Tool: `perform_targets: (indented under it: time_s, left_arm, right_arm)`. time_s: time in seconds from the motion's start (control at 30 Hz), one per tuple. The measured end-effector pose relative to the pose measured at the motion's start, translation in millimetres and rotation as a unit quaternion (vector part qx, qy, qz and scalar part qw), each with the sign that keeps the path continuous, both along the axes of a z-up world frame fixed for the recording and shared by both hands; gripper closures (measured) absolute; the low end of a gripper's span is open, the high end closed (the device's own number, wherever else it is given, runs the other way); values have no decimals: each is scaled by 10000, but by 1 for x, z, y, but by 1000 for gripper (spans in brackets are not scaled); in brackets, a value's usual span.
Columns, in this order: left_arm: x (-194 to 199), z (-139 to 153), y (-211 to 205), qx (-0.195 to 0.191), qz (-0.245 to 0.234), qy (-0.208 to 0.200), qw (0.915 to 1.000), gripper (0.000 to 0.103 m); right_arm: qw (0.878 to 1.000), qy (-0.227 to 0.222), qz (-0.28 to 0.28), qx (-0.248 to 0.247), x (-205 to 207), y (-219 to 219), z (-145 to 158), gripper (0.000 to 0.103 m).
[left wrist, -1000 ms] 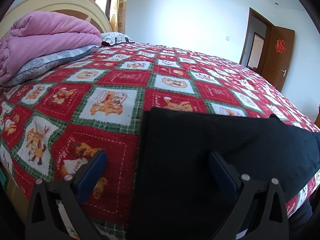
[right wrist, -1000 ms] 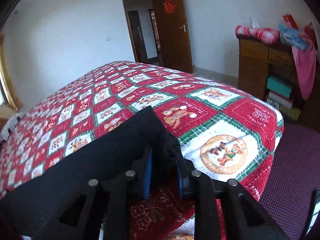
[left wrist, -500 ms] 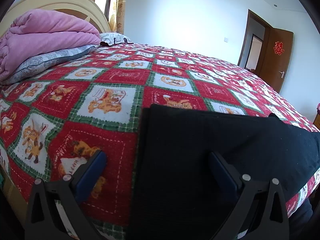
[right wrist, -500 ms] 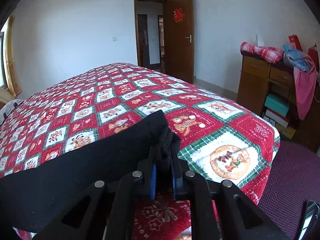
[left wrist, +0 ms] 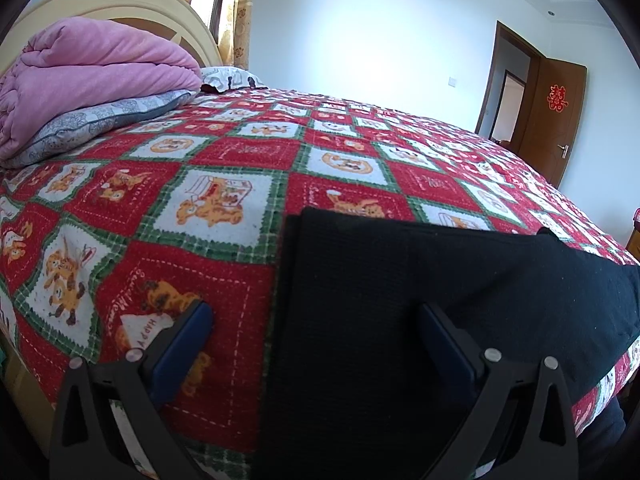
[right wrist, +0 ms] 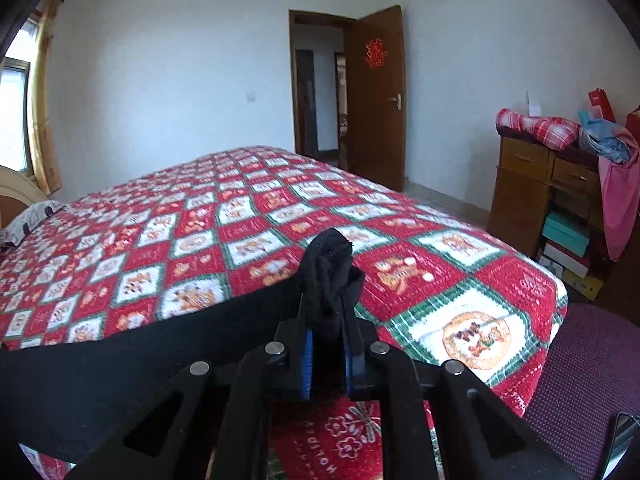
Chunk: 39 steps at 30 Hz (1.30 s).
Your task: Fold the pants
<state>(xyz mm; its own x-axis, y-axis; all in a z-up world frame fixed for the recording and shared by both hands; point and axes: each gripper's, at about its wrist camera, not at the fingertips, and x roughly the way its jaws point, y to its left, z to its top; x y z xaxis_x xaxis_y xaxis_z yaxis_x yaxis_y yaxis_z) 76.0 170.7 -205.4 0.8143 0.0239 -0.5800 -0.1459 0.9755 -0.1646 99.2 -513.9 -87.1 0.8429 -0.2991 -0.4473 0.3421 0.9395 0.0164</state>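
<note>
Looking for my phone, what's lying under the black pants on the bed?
Only the red patterned bedspread shows around the black pants, which lie flat on it. Whatever is beneath the cloth is covered. The right hand-held gripper pinches one bunched end.

My pants (left wrist: 420, 300) lie along the bed's (left wrist: 240, 152) near edge; folded quilt (left wrist: 92, 76) and pillows (left wrist: 100, 120) sit at its far-left corner.

Quilted bed (left wrist: 248, 152): black pants (left wrist: 400, 300), perhaps pillows (left wrist: 100, 124).
</note>
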Motion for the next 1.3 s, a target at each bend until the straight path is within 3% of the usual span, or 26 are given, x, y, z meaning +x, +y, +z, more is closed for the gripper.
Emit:
perform_targets:
  time_s: [0.57, 0.87, 1.3]
  left_arm:
    - [-1, -1, 0, -1, 3, -13, 10000, 0]
    - [-2, -1, -1, -1, 5, -16, 10000, 0]
    - [-3, -1, -1, -2, 5, -24, 10000, 0]
  right_arm:
    - [9919, -534, 1137, -170, -15, 66, 32, 92]
    - [9835, -489, 1709, -325, -17, 109, 34, 92]
    - [9697, -172, 2419, -288, -13, 164, 11, 92]
